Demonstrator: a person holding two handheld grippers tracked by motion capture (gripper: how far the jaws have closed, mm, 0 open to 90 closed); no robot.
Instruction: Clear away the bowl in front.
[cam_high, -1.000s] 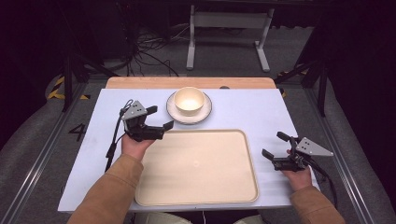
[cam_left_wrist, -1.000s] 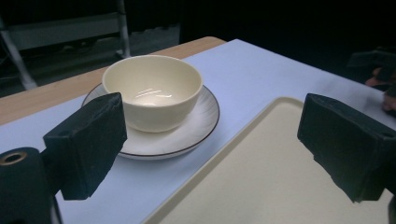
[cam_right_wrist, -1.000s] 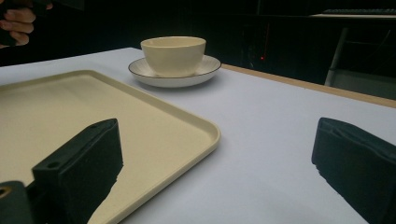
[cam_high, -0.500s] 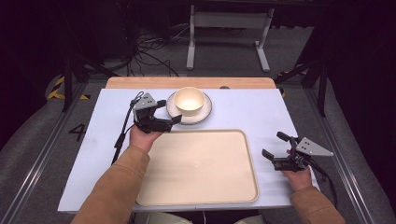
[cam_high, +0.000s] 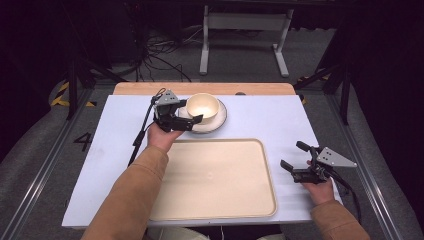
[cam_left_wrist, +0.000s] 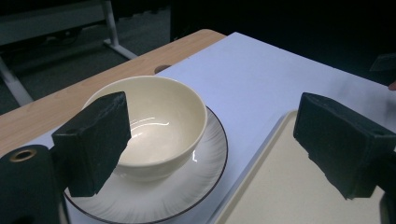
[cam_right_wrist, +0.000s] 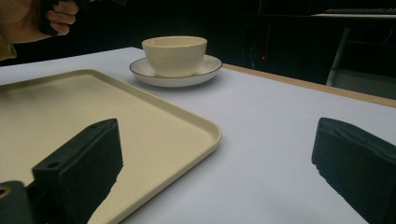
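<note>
While left gripper (cam_high: 191, 118) hovers at bowl (cam_high: 202, 105), jaws spread wide and empty, one jaw over bowl's near-left rim, other out past plate (cam_high: 218, 121) above tray (cam_high: 215, 200) edge: judged step = reach for bowl, grasp not yet made
Bowl sits in plate, just beyond tray's far edge
Next move likely: lower, centre rim between jaws, close
Right gripper (cam_high: 296, 163) just right of tray, jaws spread, idle
</note>
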